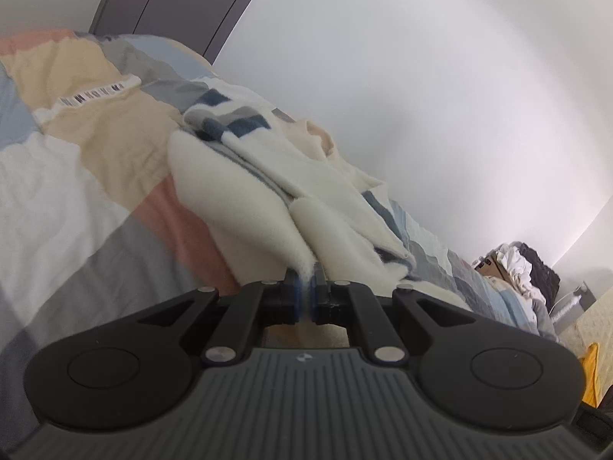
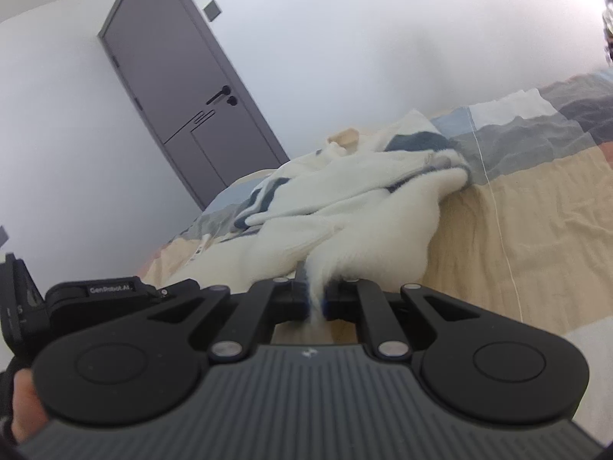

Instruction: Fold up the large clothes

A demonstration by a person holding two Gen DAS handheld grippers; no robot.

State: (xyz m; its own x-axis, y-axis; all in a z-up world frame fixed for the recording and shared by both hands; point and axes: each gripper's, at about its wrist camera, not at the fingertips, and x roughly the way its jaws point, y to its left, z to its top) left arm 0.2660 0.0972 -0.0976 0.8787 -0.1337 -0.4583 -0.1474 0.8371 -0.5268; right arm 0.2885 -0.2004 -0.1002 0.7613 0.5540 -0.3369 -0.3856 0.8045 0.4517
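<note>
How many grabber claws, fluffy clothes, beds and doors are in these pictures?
Black two-finger grippers: 2, the left gripper and the right gripper, each shut on the garment.
Fluffy cream garment with blue and grey patches: 1.
Bed with a pastel patchwork cover: 1.
Grey door with a black handle: 1.
Total: 5.

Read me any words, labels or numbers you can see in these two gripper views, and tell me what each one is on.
"GenRobot.AI": on the black device at the left edge of the right wrist view.
White strip with dark marks on the patchwork bedcover: too blurred to read.
Small round emblem on the left gripper's ribbed body: a logo, no letters legible.
Small tag on the fleece garment: too small to read.
</note>
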